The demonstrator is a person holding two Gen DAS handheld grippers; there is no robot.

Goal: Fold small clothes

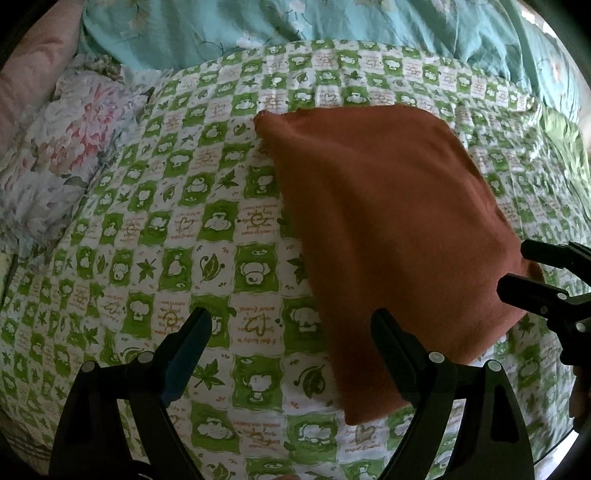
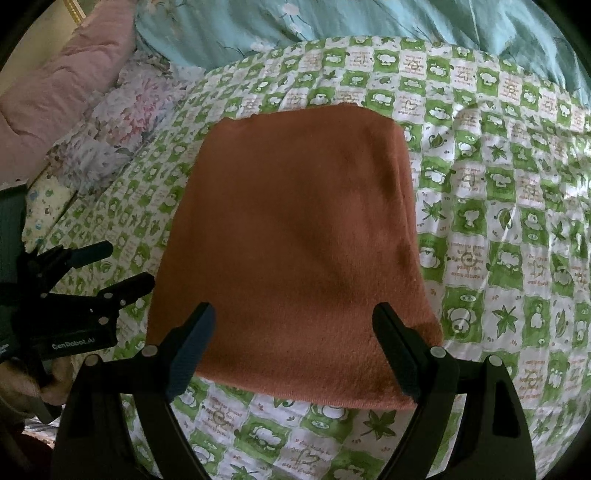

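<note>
A rust-orange cloth (image 2: 295, 229), folded into a flat rectangle, lies on the green-and-white checked bedsheet (image 2: 498, 258). My right gripper (image 2: 295, 310) hovers open over the cloth's near edge, one finger by each near corner, and nothing is pinched. In the left wrist view the cloth (image 1: 388, 221) sits to the right. My left gripper (image 1: 290, 317) stands open at its near left edge, with its right finger (image 1: 391, 339) over the fabric. The left gripper (image 2: 127, 264) also shows at the left of the right wrist view, and the right gripper (image 1: 517, 267) at the cloth's right corner.
A teal floral quilt (image 2: 332, 22) is bunched along the back of the bed. A pink pillow (image 2: 74, 81) and a flowered pillow (image 1: 62, 155) lie at the left. A hand (image 2: 22, 387) holds the left gripper's handle.
</note>
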